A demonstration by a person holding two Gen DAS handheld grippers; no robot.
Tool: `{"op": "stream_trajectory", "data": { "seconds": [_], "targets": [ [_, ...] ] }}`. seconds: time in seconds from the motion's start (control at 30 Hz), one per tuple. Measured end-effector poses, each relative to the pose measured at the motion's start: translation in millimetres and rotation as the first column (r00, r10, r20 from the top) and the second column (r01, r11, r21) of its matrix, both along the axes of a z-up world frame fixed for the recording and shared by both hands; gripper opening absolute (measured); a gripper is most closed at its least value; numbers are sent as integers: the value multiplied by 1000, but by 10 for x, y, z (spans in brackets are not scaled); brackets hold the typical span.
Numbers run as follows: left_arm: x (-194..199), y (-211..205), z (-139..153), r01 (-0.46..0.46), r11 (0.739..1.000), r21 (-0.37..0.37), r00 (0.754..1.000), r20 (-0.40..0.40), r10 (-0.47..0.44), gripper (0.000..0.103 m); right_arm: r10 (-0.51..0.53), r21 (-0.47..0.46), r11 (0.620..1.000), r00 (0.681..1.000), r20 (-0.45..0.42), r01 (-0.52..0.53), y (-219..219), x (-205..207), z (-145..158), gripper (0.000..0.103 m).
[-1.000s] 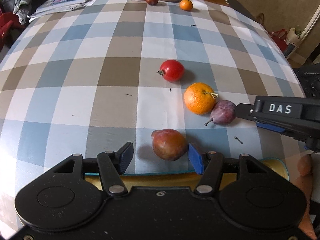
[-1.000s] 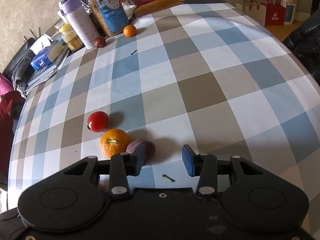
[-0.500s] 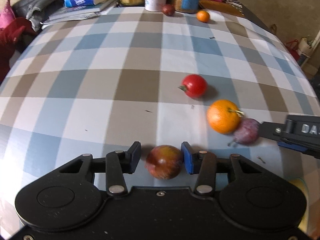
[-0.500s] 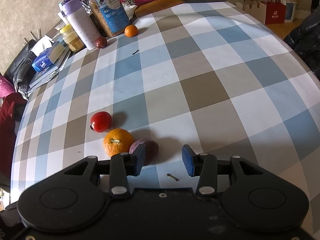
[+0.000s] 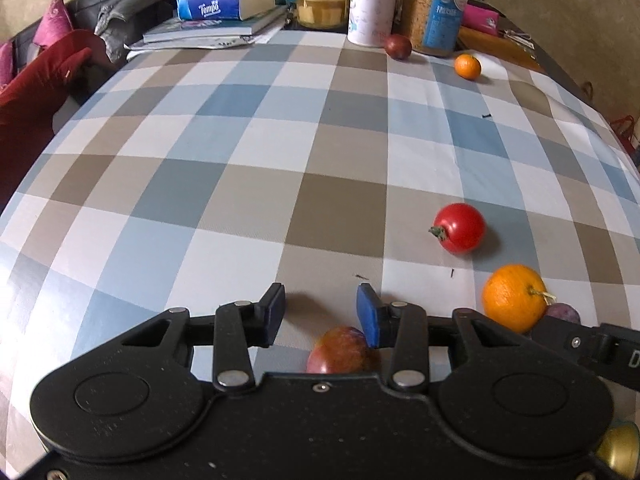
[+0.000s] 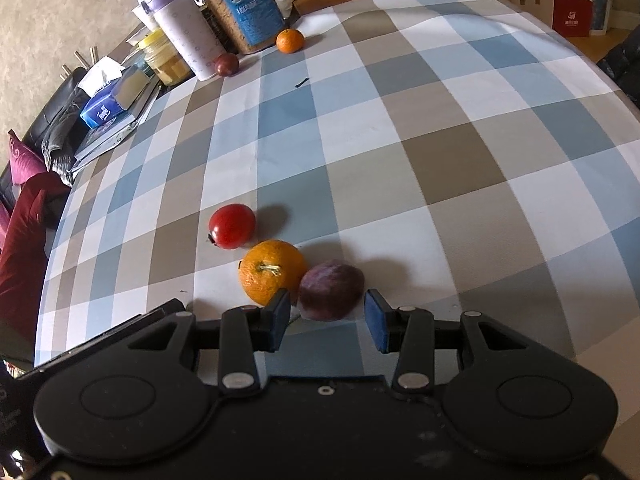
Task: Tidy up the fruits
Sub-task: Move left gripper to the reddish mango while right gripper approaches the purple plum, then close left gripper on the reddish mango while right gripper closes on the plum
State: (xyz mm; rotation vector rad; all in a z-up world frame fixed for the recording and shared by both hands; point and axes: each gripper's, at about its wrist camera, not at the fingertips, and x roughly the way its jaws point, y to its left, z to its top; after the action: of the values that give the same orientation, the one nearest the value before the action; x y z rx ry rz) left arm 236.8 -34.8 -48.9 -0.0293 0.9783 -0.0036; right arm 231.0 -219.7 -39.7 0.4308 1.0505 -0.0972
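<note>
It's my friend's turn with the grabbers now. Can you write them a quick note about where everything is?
Left gripper: jaws have just been closing around the reddish fruit, but a gap shows on its left, so it is not clamped.
Right gripper: open, with the purple plum at its tips, touching the big orange.
Tomato is just beyond; small orange and dark plum are at the tablecloth's far end.
Done: nothing visibly sorted. Left: all six fruits.

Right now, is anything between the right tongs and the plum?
Nothing visible. The plum sits at the mouth of the open right tongs, its near side already between the tips. The orange lies against the plum's left side, just beyond the left finger, so closing might nudge it.
</note>
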Motion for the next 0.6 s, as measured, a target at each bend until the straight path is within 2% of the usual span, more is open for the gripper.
{"op": "stream_trajectory", "data": {
  "seconds": [0.17,0.37,0.53,0.6],
  "targets": [
    [-41,-32,-18,20,999,33,999,35,-21,50,-5,-25,1000,999,33,6,31,10,6,45],
    [-36,4,-12,40,999,6,999,33,-41,54,-8,-50,999,998,65,11,23,-15,-19,45],
    [-47,16,-11,53,999,-6,998,30,-53,58,0,-35,999,998,70,3,-10,-46,-41,45],
    [-51,14,-10,62,998,-12,998,26,-61,60,12,-26,1000,998,66,-11,-16,-53,-44,41]
  ]
}}
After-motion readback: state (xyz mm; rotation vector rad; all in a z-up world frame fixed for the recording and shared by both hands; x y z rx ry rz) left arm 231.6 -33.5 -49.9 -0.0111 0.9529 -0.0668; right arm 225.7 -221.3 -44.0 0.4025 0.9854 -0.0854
